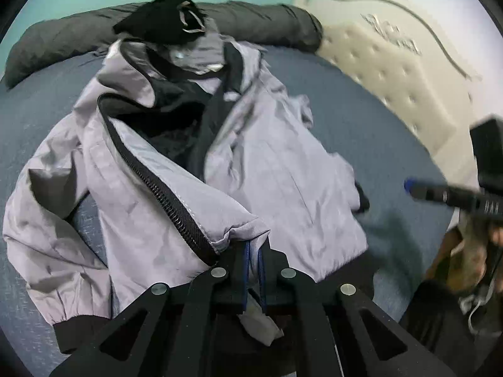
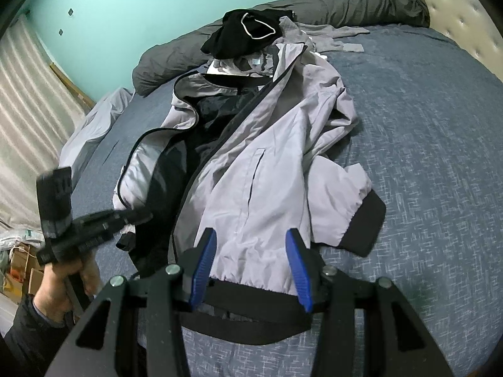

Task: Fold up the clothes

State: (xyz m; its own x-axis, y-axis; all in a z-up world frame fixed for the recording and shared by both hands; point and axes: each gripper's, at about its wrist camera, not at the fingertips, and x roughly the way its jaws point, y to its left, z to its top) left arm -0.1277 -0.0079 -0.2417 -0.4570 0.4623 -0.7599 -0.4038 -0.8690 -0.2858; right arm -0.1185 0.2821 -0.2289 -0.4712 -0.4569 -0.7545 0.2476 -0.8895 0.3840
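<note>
Two grippers worked a grey jacket point(image 2: 276, 144) spread unzipped on the bed point(image 2: 440, 157). Left gripper point(image 1: 253, 251) was clamped shut on the jacket's zipper-side front corner, lifting it. Right gripper point(image 2: 251, 264) stood half open over the black hem point(image 2: 251, 298), pads clear of the cloth.

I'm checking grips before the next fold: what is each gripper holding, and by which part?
The left gripper pinches the grey jacket at its front panel's bottom corner, beside the zipper. The right gripper holds nothing, jaws apart over the hem.
</note>
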